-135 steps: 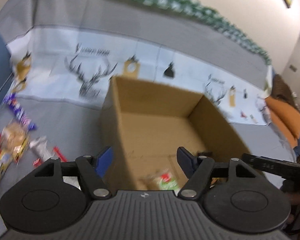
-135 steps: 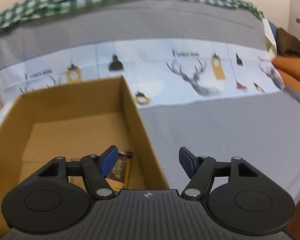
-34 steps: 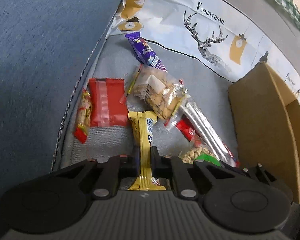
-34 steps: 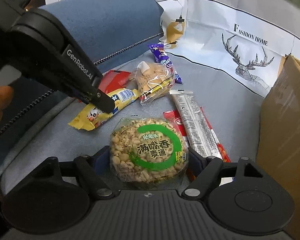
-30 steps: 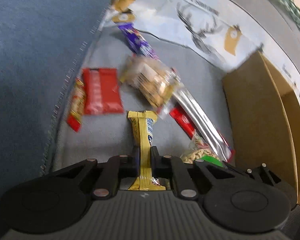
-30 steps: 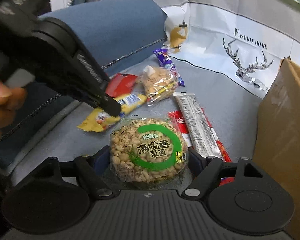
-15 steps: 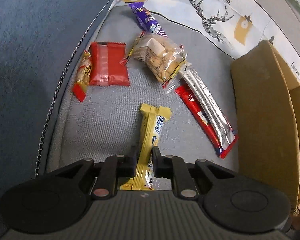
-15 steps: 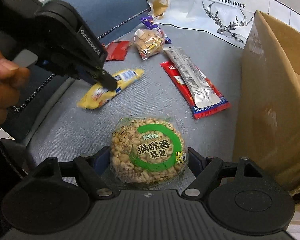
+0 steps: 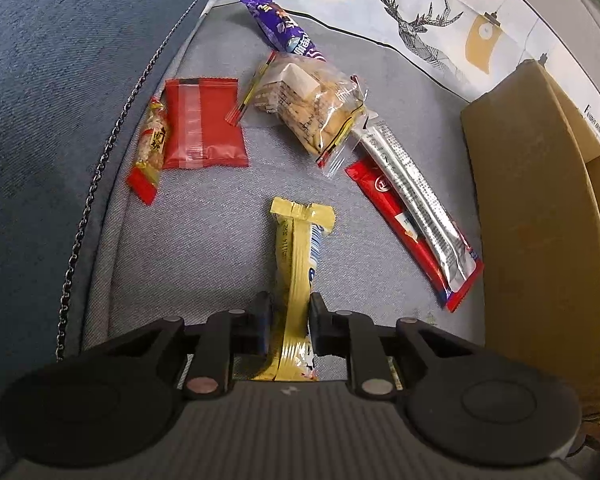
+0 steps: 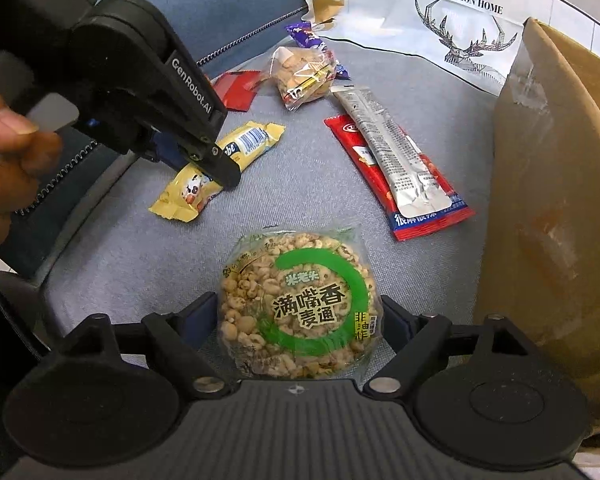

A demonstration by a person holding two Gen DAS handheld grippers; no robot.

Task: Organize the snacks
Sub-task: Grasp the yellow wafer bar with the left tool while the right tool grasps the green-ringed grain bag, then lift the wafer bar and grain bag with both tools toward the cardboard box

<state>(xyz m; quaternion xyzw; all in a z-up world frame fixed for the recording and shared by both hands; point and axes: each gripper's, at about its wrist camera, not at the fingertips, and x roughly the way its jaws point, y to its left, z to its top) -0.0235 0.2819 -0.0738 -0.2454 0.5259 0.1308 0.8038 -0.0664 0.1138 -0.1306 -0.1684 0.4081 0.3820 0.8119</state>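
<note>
I am looking down at a grey fabric cushion with a blue upholstered edge beside it and a white cloth printed with a deer beyond. My left gripper is pointing steeply down, and its jaws are opening around the yellow snack bar; the bar is lying between them on the cushion, stretching straight ahead of the gripper. I cannot tell whether the pads are pressing it. In the right wrist view a hand is gripping the handle of that left gripper.

My right gripper is sitting wide, its jaws opening, with the round puffed-grain cake in its green-ringed wrapper lying between them on the cushion; the fingers are sitting just beside its edges.

Ahead and to the right of the left gripper a silver sachet is lying on top of a long red packet, and further right the cardboard box is standing near them. Straight ahead, beyond the yellow bar, a clear bag of biscuits is lying, with a purple wrapper behind it. Ahead to the left a flat red pouch is resting just beside a small red and gold sweet
</note>
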